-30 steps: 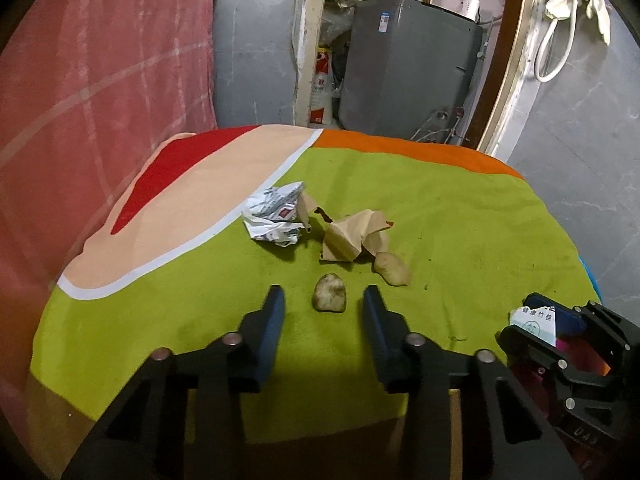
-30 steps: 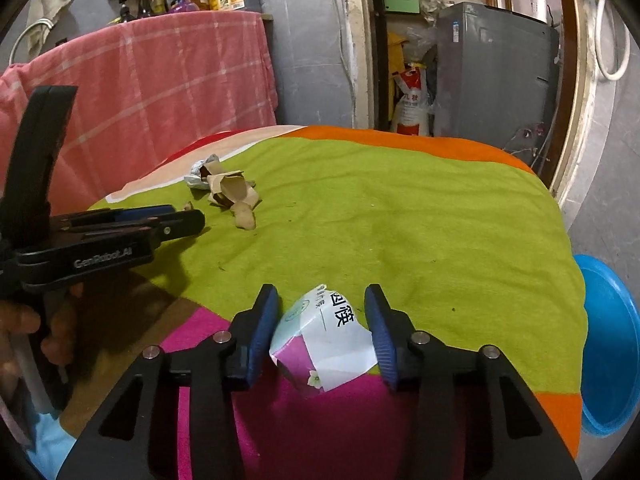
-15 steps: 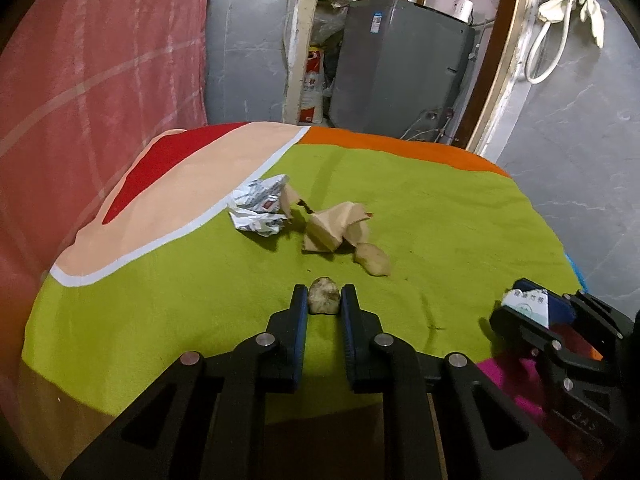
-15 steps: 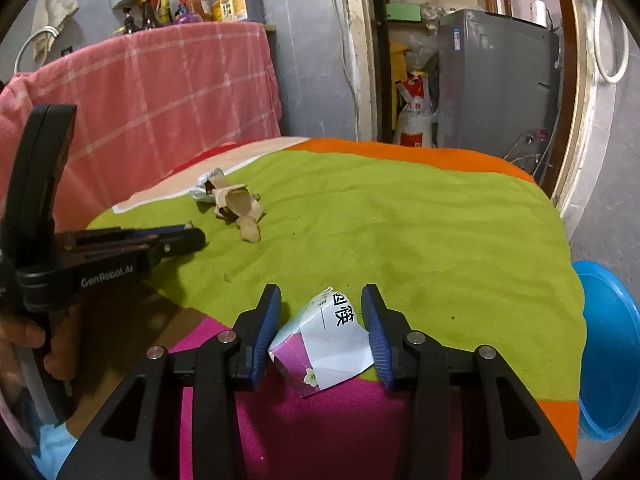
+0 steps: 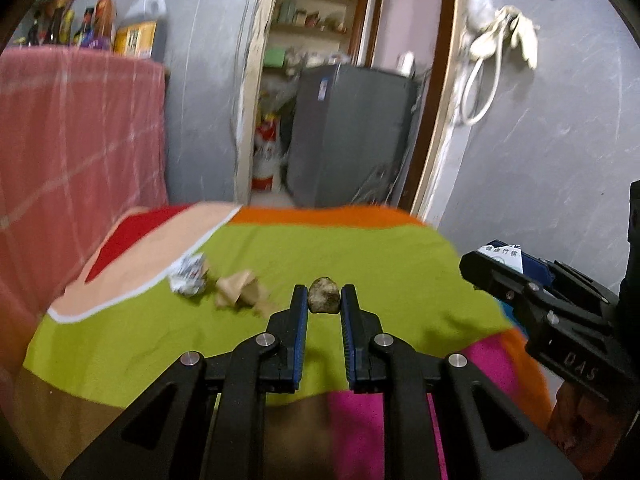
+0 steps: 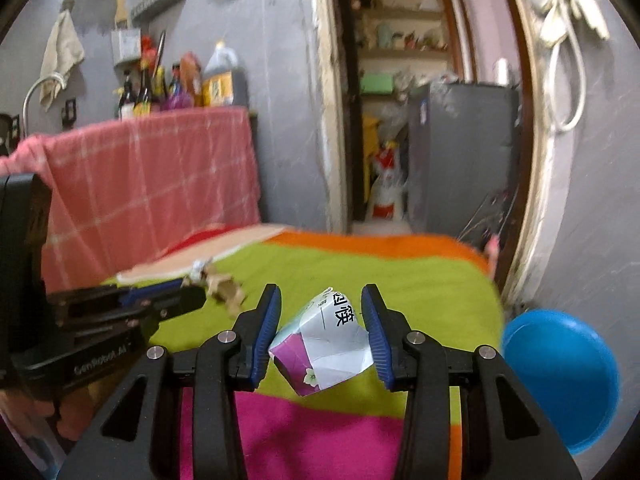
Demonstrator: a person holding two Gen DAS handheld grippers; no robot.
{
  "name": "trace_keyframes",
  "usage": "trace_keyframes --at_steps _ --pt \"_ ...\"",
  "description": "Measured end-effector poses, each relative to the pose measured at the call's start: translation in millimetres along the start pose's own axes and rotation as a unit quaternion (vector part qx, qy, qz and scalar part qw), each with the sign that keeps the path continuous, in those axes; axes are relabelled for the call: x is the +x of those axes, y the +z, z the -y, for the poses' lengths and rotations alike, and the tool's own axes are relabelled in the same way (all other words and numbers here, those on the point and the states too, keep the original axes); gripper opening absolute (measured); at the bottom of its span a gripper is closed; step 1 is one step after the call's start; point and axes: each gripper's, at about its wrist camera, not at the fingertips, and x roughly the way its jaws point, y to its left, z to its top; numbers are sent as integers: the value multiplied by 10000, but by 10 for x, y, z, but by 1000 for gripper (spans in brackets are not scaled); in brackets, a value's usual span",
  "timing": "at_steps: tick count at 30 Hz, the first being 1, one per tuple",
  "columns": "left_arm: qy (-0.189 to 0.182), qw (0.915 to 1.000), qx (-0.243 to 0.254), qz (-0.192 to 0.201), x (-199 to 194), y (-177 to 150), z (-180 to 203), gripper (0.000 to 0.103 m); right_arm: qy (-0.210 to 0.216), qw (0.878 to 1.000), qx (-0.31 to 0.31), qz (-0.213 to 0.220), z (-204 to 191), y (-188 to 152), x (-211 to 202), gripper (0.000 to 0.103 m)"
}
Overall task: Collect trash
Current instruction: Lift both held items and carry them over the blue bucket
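My left gripper (image 5: 324, 299) is shut on a small brownish lump of trash (image 5: 324, 301), lifted clear of the green cloth. A crumpled foil wrapper (image 5: 188, 278) and crumpled brown paper (image 5: 240, 295) lie on the cloth to its left. My right gripper (image 6: 320, 312) is shut on a folded white and purple paper packet (image 6: 322, 350) with printed characters, held above the table. Seen from the left wrist, the right gripper (image 5: 496, 266) shows at the right edge with the packet (image 5: 505, 256) in it. From the right wrist, the left gripper (image 6: 192, 296) reaches in from the left.
A table under a green, orange, pink and red cloth (image 5: 360, 248) fills the foreground. A blue basin (image 6: 560, 376) sits low at the right beside the table. A pink checked cloth (image 6: 140, 192) covers a counter with bottles at the left. A grey appliance (image 5: 352, 136) stands in the doorway behind.
The left jaws closed on the brownish lump and lifted it off the cloth. The right gripper rose with the paper packet. Both views tilted upward, showing more of the wall.
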Motion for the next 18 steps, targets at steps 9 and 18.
trace_keyframes --at_steps 9,18 --pt "-422 9953 47 875 -140 371 495 13 -615 9946 -34 837 378 348 -491 40" --pt "-964 9845 170 1452 -39 645 1179 13 -1329 9807 37 1437 965 575 -919 40"
